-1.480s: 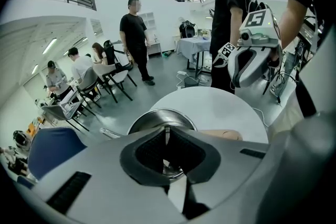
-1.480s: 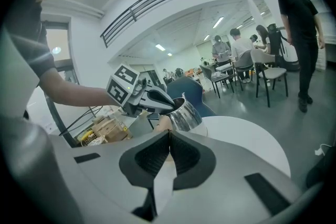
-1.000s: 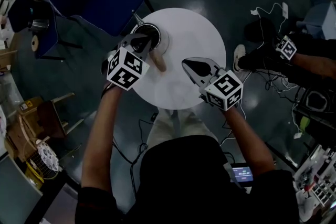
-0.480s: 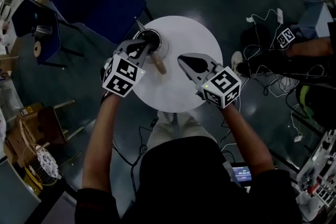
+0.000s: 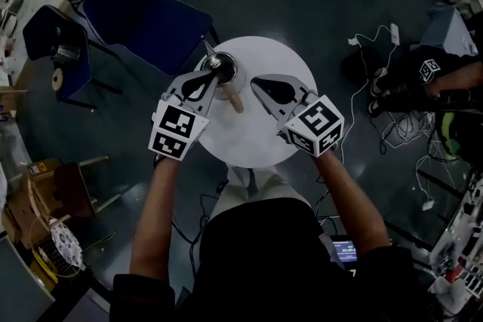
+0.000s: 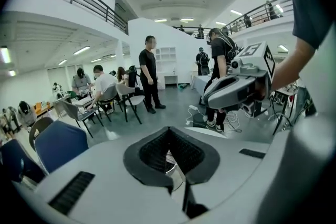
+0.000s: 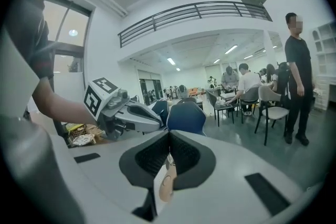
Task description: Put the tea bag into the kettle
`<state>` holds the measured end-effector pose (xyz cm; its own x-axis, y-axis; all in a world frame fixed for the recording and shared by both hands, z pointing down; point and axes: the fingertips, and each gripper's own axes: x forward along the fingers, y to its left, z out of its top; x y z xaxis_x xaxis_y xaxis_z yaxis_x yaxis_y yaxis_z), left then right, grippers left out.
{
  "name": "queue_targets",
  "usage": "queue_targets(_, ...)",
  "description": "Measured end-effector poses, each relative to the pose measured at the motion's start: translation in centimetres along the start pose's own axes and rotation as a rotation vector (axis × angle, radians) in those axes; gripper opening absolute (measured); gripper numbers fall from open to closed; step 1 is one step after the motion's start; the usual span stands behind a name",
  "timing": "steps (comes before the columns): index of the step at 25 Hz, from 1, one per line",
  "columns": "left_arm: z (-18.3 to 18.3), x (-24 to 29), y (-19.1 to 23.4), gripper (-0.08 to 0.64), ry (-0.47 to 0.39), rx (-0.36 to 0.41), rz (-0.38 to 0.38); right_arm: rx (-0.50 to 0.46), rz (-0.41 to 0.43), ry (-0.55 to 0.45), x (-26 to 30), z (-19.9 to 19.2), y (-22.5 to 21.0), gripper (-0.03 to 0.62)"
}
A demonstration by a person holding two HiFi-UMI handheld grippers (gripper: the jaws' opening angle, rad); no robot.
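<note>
Backing left claw (image 5: 209, 76) off the kettle (image 5: 219, 65), which now sits just ahead of its tips. Both it and right claw (image 5: 255, 81) are pressed together, empty. Tea bag unseen, probably already inside.

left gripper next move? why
Probably ease the left gripper back a little from the kettle. Its jaws are together with nothing in them, and so are the right gripper's. No tea bag shows on the table. The left tips sit right at the kettle's top and cover part of it, so backing off should show whether the bag is inside.
</note>
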<state>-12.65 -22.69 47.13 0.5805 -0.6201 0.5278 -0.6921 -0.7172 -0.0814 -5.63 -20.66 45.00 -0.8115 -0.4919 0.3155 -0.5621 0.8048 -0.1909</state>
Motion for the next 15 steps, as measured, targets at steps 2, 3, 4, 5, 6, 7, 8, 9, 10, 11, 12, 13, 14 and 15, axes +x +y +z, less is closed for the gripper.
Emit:
queue_targets(2,0.7,-1.8,0.3,0.015,-0.047,-0.053,0.006,-0.027,-0.008,-0.005,0.2,1.1,1.1,0.020)
queue_targets(3,1.1,-2.6,0.4,0.015,-0.065,-0.078,0.007,-0.040,-0.013,-0.008,0.3,1.7,1.6,0.020)
queue_targets(4,1.4,-3.4,0.5,0.015,-0.080,-0.098,0.008,-0.049,-0.019,-0.013,0.4,2.3,2.0,0.020)
queue_targets(5,1.7,-4.1,0.6,0.015,-0.095,-0.113,0.010,-0.054,-0.025,-0.019,0.5,2.9,2.3,0.020)
queue_targets(6,1.9,-4.8,0.8,0.015,-0.111,-0.125,0.012,-0.058,-0.030,-0.026,0.6,3.5,2.6,0.020)
queue_targets(7,2.0,-5.5,1.1,0.015,-0.128,-0.137,0.015,-0.062,-0.036,-0.033,0.7,4.0,2.9,0.020)
queue_targets(8,2.2,-6.3,1.3,0.015,-0.146,-0.149,0.015,-0.067,-0.042,-0.040,0.8,4.5,3.3,0.020)
queue_targets(9,2.3,-7.0,1.4,0.015,-0.164,-0.160,0.014,-0.069,-0.048,-0.049,1.0,5.1,3.7,0.020)
queue_targets(10,2.4,-7.7,1.4,0.015,-0.180,-0.170,0.013,-0.069,-0.053,-0.059,1.0,5.6,4.1,0.020)
queue_targets(11,2.5,-8.4,1.3,0.015,-0.192,-0.178,0.012,-0.067,-0.055,-0.068,1.0,6.1,4.5,0.020)
queue_targets(12,2.4,-9.0,1.2,0.015,-0.201,-0.183,0.011,-0.067,-0.057,-0.075,1.0,6.4,4.9,0.020)
queue_targets(13,2.3,-9.6,1.1,0.015,-0.209,-0.188,0.009,-0.069,-0.058,-0.079,1.0,6.7,5.4,0.020)
queue_targets(14,2.2,-10.1,1.1,0.015,-0.215,-0.191,0.006,-0.074,-0.060,-0.081,1.1,6.9,5.9,0.020)
queue_targets(15,2.0,-10.4,1.0,0.015,-0.220,-0.191,0.003,-0.079,-0.061,-0.084,1.1,7.1,6.2,0.020)
